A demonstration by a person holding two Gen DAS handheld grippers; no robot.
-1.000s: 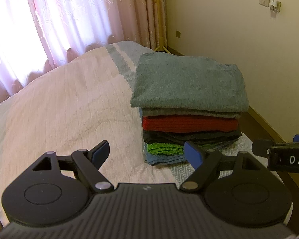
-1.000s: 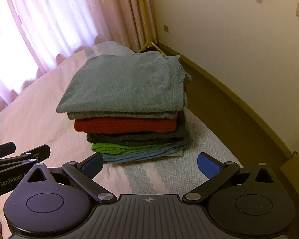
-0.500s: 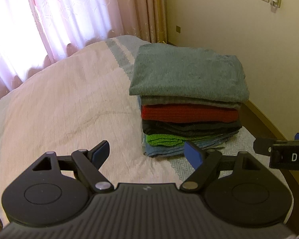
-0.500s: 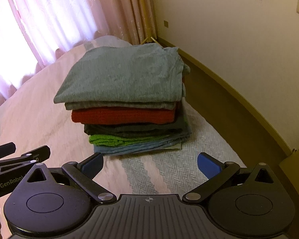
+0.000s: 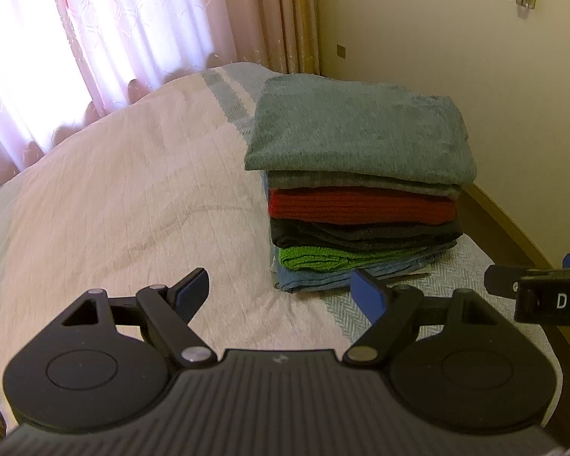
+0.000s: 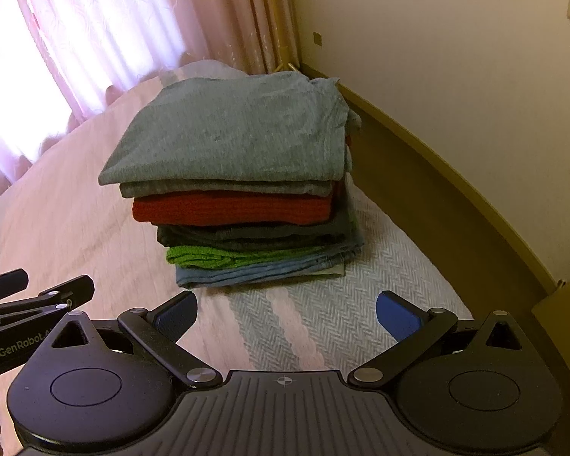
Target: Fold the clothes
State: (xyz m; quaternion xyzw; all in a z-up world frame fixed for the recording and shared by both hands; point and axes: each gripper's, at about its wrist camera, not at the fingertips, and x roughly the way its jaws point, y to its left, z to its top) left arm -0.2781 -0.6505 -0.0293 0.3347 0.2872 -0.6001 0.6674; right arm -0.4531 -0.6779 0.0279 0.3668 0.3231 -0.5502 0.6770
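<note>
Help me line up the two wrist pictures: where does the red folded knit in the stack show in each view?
Left wrist view: the red knit sits right of centre, third layer down in the stack.
Right wrist view: the red knit sits just left of centre, again third from the top.
Shared landmark: the green garment lower in the same stack.

grey-teal top (image 6: 231, 136), red knit (image 6: 231, 209), green layer (image 6: 205, 256), pink bedspread (image 5: 114, 190).

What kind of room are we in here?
Most likely a bedroom: a bed with a quilted cover, a stack of folded clothes on it, and pink curtains over a bright window.
</note>
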